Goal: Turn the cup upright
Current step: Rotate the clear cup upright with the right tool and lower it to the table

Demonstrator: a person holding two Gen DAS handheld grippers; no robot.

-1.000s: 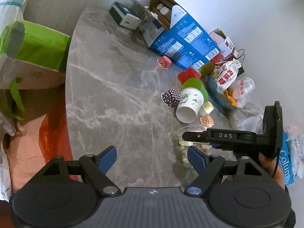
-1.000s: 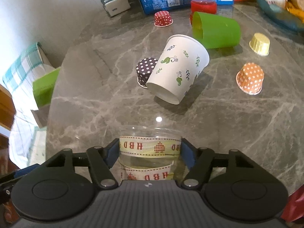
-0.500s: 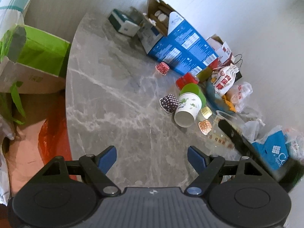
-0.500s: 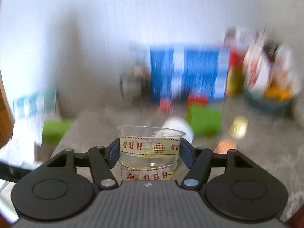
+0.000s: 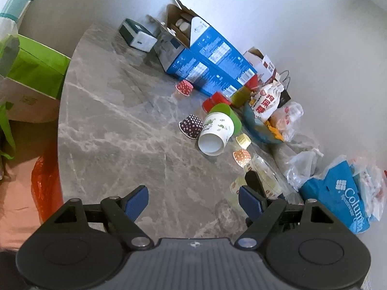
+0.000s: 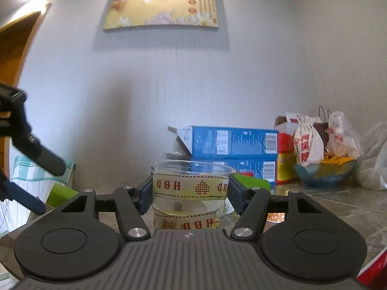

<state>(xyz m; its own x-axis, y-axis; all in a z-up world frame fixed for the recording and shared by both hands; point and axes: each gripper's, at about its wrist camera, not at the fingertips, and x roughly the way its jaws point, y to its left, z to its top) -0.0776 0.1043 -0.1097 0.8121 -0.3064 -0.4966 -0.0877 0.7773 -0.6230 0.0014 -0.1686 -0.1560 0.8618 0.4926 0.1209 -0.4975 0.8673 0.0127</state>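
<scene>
My right gripper (image 6: 191, 197) is shut on a clear plastic cup (image 6: 191, 188) wrapped in yellow "HBD" ribbon, held upright with its mouth up, low over the grey marble table (image 5: 116, 125). The same cup (image 5: 262, 181) shows in the left wrist view, with a right finger against it. My left gripper (image 5: 193, 199) is open and empty above the table's near part. A white leaf-print paper cup (image 5: 215, 133) lies on its side, mouth toward me, against a green cup (image 5: 232, 116).
Small dotted cupcake liners (image 5: 191, 125) lie around the paper cup. Blue cartons (image 5: 210, 65) stand at the back. A snack bowl (image 6: 324, 171) and plastic bags (image 5: 338, 193) crowd the right. A green bag (image 5: 31, 72) sits beyond the left edge.
My right gripper has tilted up from looking down at the table to level, turning the clear cup upright. My left gripper has drawn back a little.
</scene>
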